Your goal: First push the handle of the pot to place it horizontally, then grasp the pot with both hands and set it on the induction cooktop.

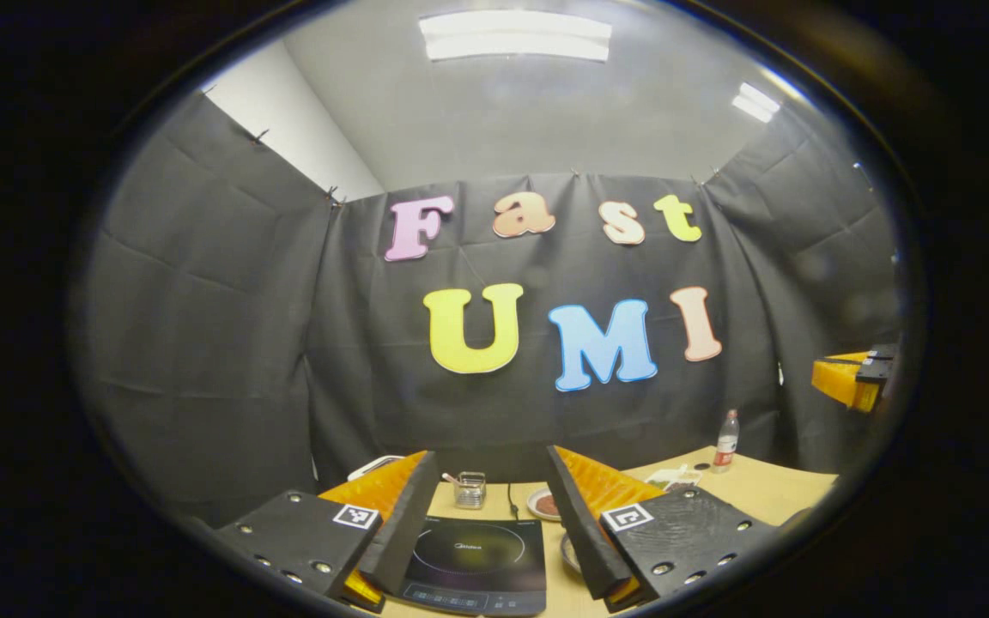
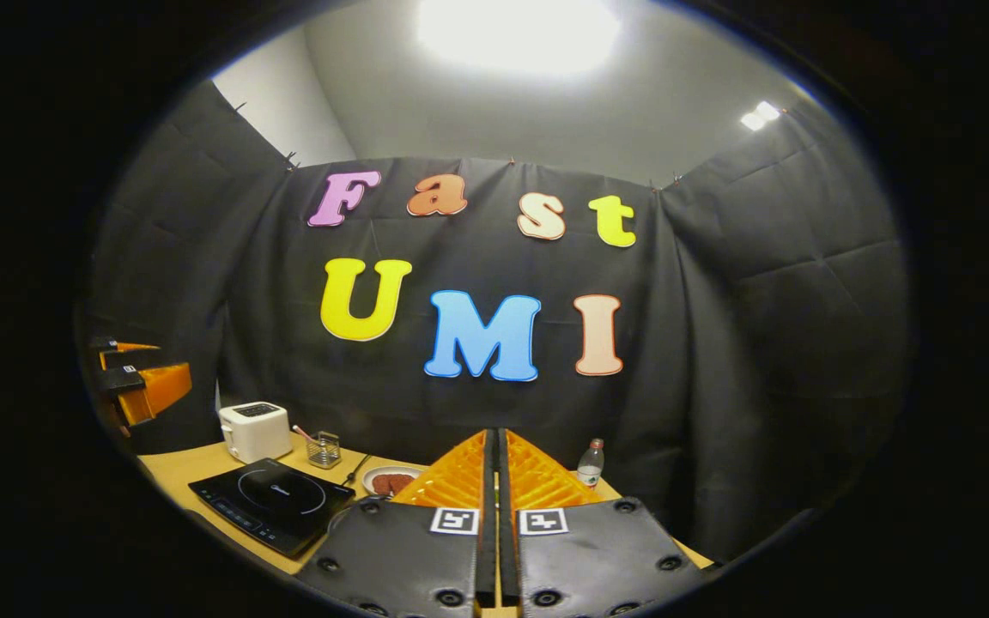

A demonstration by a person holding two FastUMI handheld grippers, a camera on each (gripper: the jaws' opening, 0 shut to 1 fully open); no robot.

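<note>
You're at the start, handle push not begun: left gripper [image 1: 490, 515] hangs w/ fingers apart above the induction cooktop [image 1: 476, 562] near the table [image 1: 769, 493] front edge; right gripper [image 2: 495, 481] fingers together, holding nothing. Can't make out the pot for sure, maybe a rim sliver just beside the cooktop; next, tilt down and find its handle.

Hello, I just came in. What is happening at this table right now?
A person holds two grippers above a wooden table, and neither holds anything. The left gripper is open and looks down at the cooktop, whose top is bare. The right gripper is shut, raised above the table. A toaster, a plate and a bottle stand nearby. The pot is not on the cooktop yet.
</note>
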